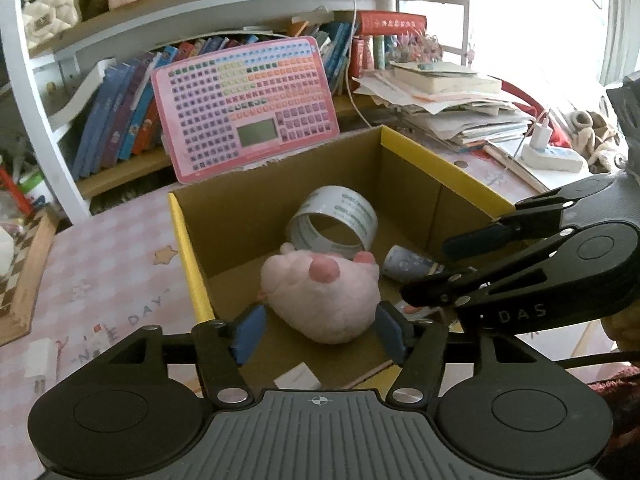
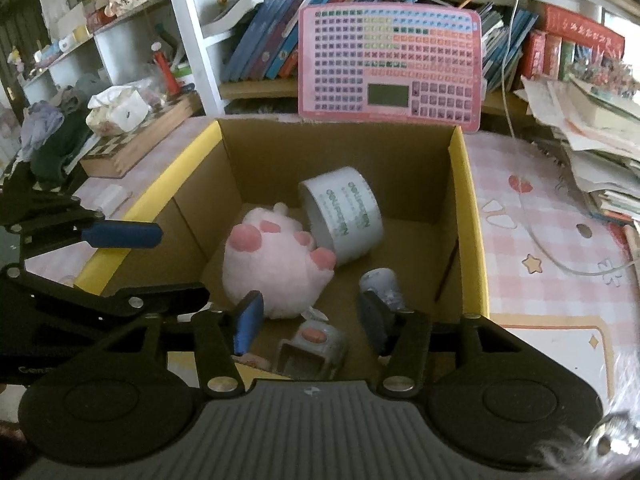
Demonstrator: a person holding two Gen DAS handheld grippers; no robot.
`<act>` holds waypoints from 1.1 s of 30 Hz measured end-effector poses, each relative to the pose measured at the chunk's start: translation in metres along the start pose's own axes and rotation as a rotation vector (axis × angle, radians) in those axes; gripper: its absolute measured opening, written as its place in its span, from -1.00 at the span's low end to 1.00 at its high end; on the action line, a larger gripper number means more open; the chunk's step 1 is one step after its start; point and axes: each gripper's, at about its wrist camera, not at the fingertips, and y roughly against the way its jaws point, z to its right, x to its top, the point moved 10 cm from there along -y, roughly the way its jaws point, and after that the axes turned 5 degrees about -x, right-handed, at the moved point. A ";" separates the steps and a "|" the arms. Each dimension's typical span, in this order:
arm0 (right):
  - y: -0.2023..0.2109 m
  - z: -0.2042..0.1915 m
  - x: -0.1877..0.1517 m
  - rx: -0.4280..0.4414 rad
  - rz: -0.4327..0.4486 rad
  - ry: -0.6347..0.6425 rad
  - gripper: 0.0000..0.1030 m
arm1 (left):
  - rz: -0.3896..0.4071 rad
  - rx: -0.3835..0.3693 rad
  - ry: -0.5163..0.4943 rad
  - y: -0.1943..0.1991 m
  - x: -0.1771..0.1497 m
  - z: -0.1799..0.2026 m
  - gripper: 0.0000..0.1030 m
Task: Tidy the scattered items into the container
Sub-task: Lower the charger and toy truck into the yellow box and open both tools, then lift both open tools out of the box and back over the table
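Observation:
A cardboard box (image 1: 440,168) (image 2: 472,220) with a yellow rim stands on the pink checked table. Inside lie a pink plush toy (image 1: 320,300) (image 2: 272,268), a roll of clear tape (image 1: 332,224) (image 2: 344,216), a small bluish cup (image 1: 408,266) (image 2: 380,284) on its side, and a grey cube toy (image 2: 312,344) with a pink button. My left gripper (image 1: 320,334) (image 2: 160,264) hangs open over the box's near left side, its blue pads flanking the plush toy. My right gripper (image 2: 311,320) (image 1: 440,268) is open above the cube toy, holding nothing.
A pink key-grid board (image 1: 244,108) (image 2: 390,64) leans against the bookshelf just behind the box. A messy paper stack (image 1: 452,104) and a white charger (image 1: 540,136) sit to the right. At the left are a chessboard (image 2: 136,136) and a small white block (image 2: 110,196).

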 end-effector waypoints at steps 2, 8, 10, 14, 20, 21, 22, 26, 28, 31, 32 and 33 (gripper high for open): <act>0.005 -0.001 -0.001 -0.008 0.012 0.002 0.05 | 0.009 0.007 0.007 0.004 -0.001 0.000 0.29; 0.018 -0.002 -0.003 -0.037 0.046 -0.003 0.05 | 0.049 0.029 -0.004 0.019 -0.001 0.005 0.40; 0.023 -0.003 -0.004 -0.051 0.062 -0.006 0.07 | 0.065 0.034 -0.004 0.023 -0.001 0.006 0.43; 0.035 -0.002 -0.006 -0.087 0.090 -0.018 0.11 | 0.087 0.022 0.002 0.030 -0.003 0.008 0.43; 0.054 -0.003 -0.012 -0.150 0.127 -0.052 0.22 | 0.100 -0.022 -0.034 0.038 -0.007 0.014 0.43; 0.057 -0.003 -0.013 -0.160 0.131 -0.058 0.24 | 0.104 -0.030 -0.038 0.040 -0.008 0.014 0.44; 0.060 -0.004 -0.014 -0.170 0.134 -0.061 0.26 | 0.107 -0.038 -0.044 0.041 -0.009 0.015 0.44; 0.068 -0.012 -0.023 -0.202 0.130 -0.071 0.28 | 0.118 -0.070 -0.067 0.048 -0.015 0.016 0.45; 0.070 -0.017 -0.028 -0.217 0.121 -0.078 0.28 | 0.120 -0.084 -0.072 0.052 -0.019 0.015 0.46; 0.076 -0.025 -0.035 -0.240 0.118 -0.090 0.29 | 0.121 -0.108 -0.077 0.060 -0.026 0.013 0.53; 0.079 -0.028 -0.037 -0.248 0.118 -0.095 0.30 | 0.123 -0.114 -0.080 0.062 -0.027 0.012 0.56; 0.081 -0.031 -0.039 -0.255 0.117 -0.101 0.31 | 0.123 -0.121 -0.083 0.065 -0.030 0.012 0.56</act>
